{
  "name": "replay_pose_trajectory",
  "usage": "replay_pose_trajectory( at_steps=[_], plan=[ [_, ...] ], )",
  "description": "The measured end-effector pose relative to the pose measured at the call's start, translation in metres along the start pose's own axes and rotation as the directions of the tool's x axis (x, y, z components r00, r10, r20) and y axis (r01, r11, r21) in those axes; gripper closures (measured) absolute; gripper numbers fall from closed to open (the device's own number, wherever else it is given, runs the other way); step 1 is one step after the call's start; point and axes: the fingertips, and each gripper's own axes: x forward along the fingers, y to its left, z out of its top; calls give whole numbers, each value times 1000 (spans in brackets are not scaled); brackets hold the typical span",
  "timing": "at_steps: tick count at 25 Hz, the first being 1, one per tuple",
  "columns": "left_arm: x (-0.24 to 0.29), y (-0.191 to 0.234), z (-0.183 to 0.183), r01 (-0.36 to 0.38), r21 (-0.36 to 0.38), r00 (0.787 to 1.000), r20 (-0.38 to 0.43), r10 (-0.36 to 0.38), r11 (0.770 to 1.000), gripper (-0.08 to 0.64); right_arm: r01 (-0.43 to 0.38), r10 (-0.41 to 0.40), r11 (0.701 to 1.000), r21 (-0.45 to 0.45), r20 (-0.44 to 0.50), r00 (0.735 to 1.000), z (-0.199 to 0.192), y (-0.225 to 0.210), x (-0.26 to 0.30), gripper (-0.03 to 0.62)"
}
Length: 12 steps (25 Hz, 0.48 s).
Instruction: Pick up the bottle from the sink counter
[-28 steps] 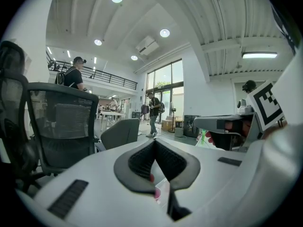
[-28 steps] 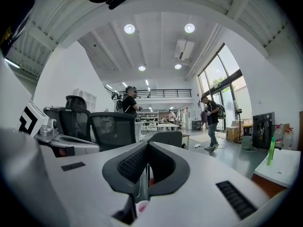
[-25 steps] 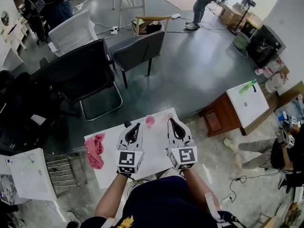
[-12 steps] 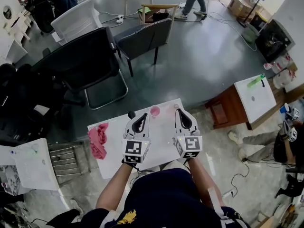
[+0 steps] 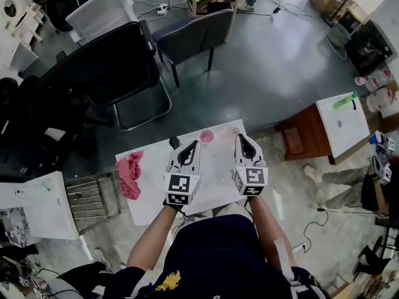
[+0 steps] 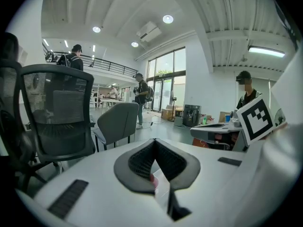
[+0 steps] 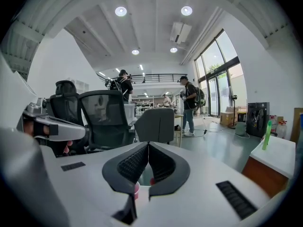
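Fingers (image 6: 140,162) closed, empty, on left gripper (image 5: 194,144), right gripper (image 5: 240,137) (2 abreast), slim green bottle (image 7: 268,127) well apart.

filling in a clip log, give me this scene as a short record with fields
surface: white table
on it: pink cup near far edge, pink cloth at left edge
left gripper: over the table, jaws together, empty
right gripper: over the table, jaws together, empty
bottle: none made out

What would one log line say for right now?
left hand-held gripper: shut, empty | right hand-held gripper: shut, empty | both over small white table | round pink cup: untouched
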Motion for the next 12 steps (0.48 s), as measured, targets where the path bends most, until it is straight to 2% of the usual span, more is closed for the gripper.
replay_pose_trajectory(
  at_steps=[12],
  plan=[
    [40, -3, -4, 17, -8, 999, -30, -18, 1000, 543, 3, -2, 1000, 15, -80, 997, -35, -19, 36, 565]
  ],
)
